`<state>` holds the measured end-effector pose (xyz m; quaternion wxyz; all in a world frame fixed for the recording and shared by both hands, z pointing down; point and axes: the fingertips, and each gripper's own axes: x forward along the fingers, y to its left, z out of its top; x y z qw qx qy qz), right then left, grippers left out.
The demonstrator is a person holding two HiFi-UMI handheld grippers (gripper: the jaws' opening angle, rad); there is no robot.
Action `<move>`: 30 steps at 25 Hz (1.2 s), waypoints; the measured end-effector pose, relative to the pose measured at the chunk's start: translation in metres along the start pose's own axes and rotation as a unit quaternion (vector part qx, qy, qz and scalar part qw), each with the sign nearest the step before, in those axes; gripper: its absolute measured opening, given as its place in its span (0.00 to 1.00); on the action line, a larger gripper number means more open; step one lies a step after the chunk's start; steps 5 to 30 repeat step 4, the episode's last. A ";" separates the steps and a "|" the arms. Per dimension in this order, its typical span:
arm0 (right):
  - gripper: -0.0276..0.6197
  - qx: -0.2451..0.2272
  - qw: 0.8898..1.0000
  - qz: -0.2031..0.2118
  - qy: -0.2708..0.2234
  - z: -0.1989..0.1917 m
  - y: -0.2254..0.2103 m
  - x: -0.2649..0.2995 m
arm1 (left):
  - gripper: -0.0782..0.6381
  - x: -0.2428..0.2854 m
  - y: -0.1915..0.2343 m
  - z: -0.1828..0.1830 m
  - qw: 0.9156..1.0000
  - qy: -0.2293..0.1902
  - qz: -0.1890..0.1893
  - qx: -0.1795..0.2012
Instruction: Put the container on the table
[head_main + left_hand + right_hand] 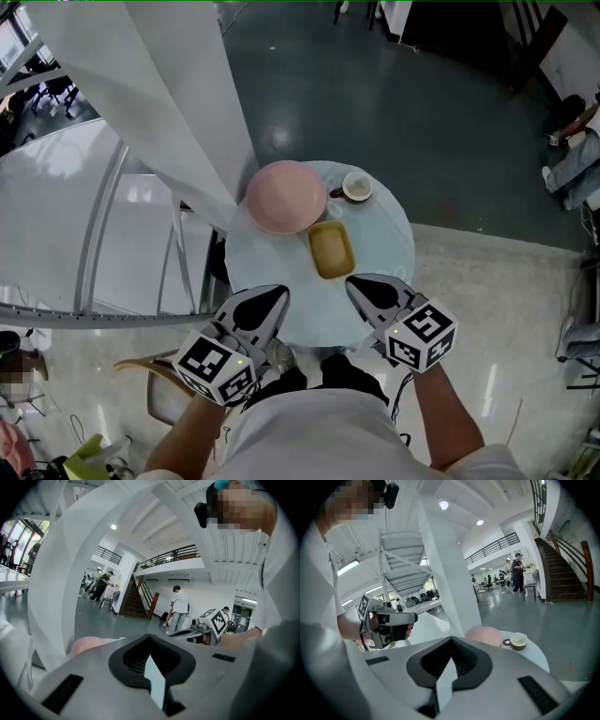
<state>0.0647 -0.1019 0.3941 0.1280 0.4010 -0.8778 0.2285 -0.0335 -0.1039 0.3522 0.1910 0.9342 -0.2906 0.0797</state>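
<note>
So the container is sitting flat on the table, just beside the bowl. The left gripper and right gripper are hanging over the near edge, jaws pinched together, carrying nothing. I'm reading the placing as done, so next they're probably just backing off.

Bright, even indoor light, floor glare, and gripper views seemingly warped and dark-cornered by fisheye
</note>
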 end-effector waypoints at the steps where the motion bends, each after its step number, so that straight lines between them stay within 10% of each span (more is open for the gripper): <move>1: 0.08 0.000 1.000 0.000 0.000 0.000 0.000 0.000 | 0.14 0.000 0.000 0.000 1.000 0.000 0.000 0.000; 30: 0.08 -0.001 1.000 0.000 0.000 0.001 -0.001 0.000 | 0.14 0.002 0.001 0.000 1.000 0.002 -0.001 0.000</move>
